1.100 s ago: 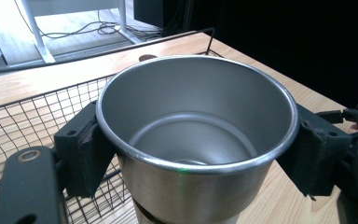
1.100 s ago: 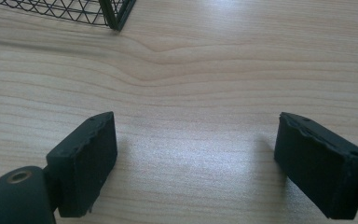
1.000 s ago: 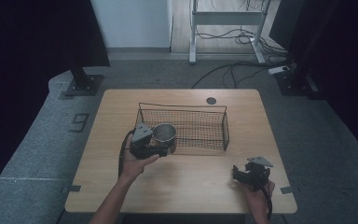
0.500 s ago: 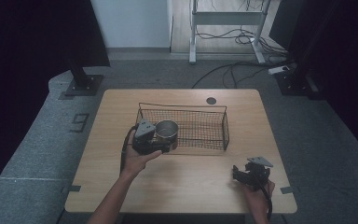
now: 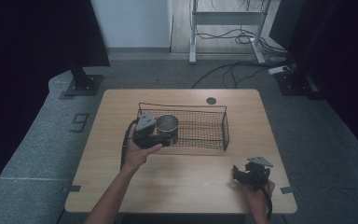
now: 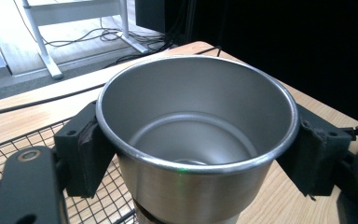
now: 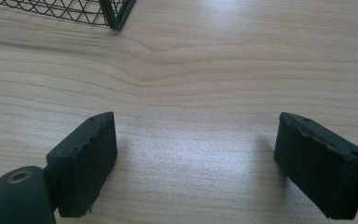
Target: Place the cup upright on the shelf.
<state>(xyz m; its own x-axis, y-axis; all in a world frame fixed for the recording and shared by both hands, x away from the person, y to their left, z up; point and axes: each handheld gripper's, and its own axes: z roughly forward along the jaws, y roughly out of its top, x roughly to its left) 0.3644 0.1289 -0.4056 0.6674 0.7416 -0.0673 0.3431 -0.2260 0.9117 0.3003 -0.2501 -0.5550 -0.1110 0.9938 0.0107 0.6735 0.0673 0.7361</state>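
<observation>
left tongs (image 5: 161, 135) clamped on the steel cup (image 5: 167, 125), held at the wire basket's (image 5: 205, 128) left end – looks nearly dropped in; right tongs (image 5: 247, 176) spread apart, idle on the desk (image 5: 191, 182) – release still to go

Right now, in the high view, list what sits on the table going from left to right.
Left tongs clamped on the steel cup → wire basket → right tongs, open and low near the table's front edge.
</observation>
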